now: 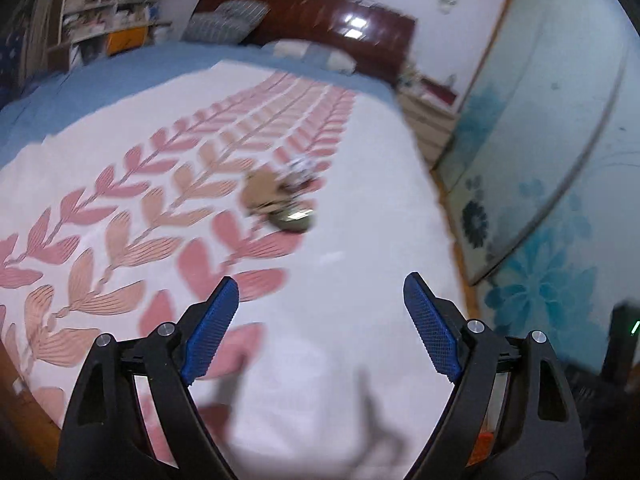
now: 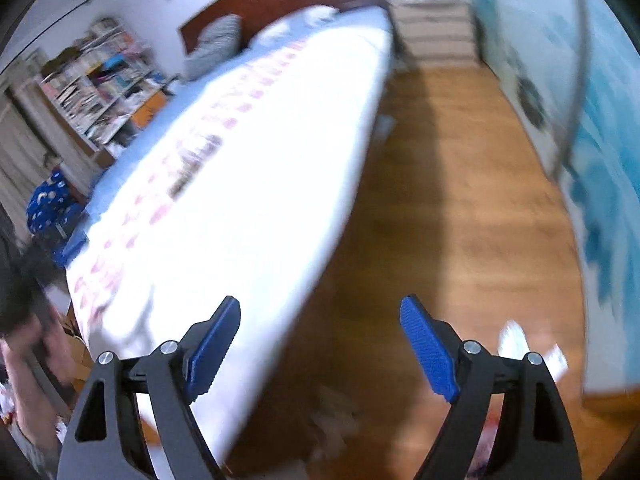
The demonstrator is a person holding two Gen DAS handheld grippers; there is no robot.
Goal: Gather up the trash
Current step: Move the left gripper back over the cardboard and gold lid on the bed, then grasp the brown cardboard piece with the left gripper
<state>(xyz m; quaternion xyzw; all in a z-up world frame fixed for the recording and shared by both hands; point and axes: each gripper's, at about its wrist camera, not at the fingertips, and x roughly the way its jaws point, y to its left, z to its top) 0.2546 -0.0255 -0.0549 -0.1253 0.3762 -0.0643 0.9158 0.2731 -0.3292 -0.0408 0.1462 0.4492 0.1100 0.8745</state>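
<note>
1. Evidently the bookshelf [image 1: 104, 4] in the upper left of the left wrist frame is only background; the patterned bedspread [image 1: 120, 208] fills the left and middle
2. At frame centre lies the trash pile [image 1: 280, 200]: a tan crumpled piece, a dark rounded item at its lower right and a whitish wrapper at its upper right, all touching. Blur hides what each one is
3. As a cluster its long axis runs from lower left to upper right, pointing roughly at the headboard [image 1: 320, 16]
4. Low in the frame, the left gripper [image 1: 320, 320] has its jaws wide apart and holds nothing; it faces the pile from well short, probably lined up for a reach
5. On the right wrist view the right gripper [image 2: 320, 344] is likewise spread and empty, straddling the bed's edge over wooden floor [image 2: 460, 220], likely kept aside
6. White scraps [image 2: 516, 340] show at lower right, too blurred to name
</note>
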